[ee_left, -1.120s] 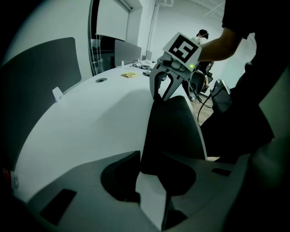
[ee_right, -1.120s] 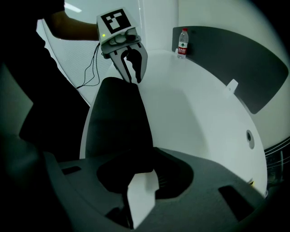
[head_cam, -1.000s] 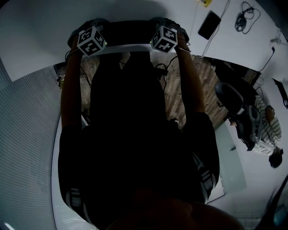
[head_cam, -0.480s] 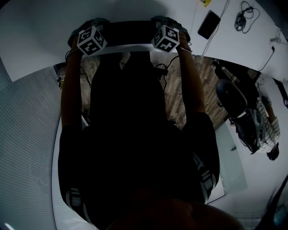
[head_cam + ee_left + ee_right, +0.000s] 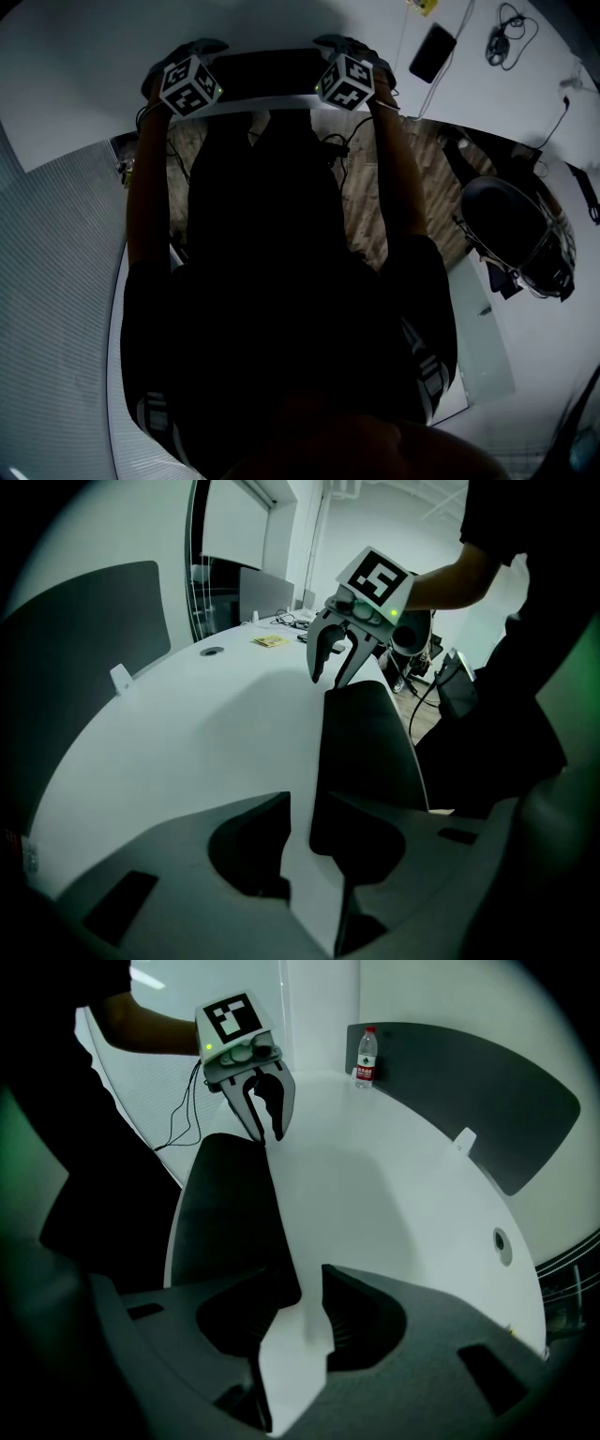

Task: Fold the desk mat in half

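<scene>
Hovering low near the desk's front edge, the left claw (image 5: 302, 808) keeps its jaws narrowly apart, with only white surface showing in the gap. The right claw (image 5: 311, 1283) faces it from the other end, its jaws also narrowly parted over bare white and holding nothing.

A dark, smooth desk mat (image 5: 367, 733), almost black with a rounded corner, lies flat between the two claws. Its far long edge runs straight into each claw's gap, along the inner face of the jaw nearer the person, and that jaw overlaps the mat. From the head view it reads as a narrow dark band stretched from one claw to the other along the near edge of the white, rounded desk (image 5: 216, 724).

Beyond the left claw, seen from the right one, a clear plastic bottle (image 5: 367, 1057) with a red label stands upright against a dark grey divider panel (image 5: 487, 1101). The label's print is too small to read, and the contents cannot be made out. Beyond the right claw, well away from the mat, a flat black phone (image 5: 435, 52) and a small yellow item (image 5: 270, 641) lie on the desk.
</scene>
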Motion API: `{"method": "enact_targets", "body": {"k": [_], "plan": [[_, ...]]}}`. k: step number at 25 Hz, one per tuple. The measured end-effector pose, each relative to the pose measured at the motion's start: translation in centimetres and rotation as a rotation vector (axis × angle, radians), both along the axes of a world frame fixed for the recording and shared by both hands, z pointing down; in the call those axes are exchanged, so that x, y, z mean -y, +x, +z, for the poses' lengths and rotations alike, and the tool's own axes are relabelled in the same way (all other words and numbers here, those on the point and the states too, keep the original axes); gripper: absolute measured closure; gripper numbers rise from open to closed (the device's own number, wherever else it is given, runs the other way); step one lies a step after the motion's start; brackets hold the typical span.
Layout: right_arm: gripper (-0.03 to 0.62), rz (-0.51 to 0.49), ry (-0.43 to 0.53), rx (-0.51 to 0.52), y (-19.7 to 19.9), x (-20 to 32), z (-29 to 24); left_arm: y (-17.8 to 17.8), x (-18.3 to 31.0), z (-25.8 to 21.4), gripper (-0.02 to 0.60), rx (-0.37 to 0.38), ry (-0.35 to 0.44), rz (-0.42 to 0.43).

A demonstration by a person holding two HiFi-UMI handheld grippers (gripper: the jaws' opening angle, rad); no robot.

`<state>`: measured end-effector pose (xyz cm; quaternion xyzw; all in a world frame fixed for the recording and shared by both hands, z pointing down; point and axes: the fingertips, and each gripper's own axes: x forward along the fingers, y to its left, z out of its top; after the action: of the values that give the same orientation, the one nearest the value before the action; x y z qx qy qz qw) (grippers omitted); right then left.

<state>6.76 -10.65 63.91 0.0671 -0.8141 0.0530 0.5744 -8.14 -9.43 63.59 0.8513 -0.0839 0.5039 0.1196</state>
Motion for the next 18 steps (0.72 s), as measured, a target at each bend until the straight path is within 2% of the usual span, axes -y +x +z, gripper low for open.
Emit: {"method": "enact_targets", "body": {"k": [14,18], "plan": [[0.494,0.039,0.010,0.027,-0.2,1.0,-1.4,0.0,1.2,-1.5,0.502,-0.022,0.019,-0.058],[0.532,0.084,0.017,0.055,-0.7,1.5,-2.3,-0.3,1.8,-2.3,0.539,-0.031,0.050,-0.100]]}}
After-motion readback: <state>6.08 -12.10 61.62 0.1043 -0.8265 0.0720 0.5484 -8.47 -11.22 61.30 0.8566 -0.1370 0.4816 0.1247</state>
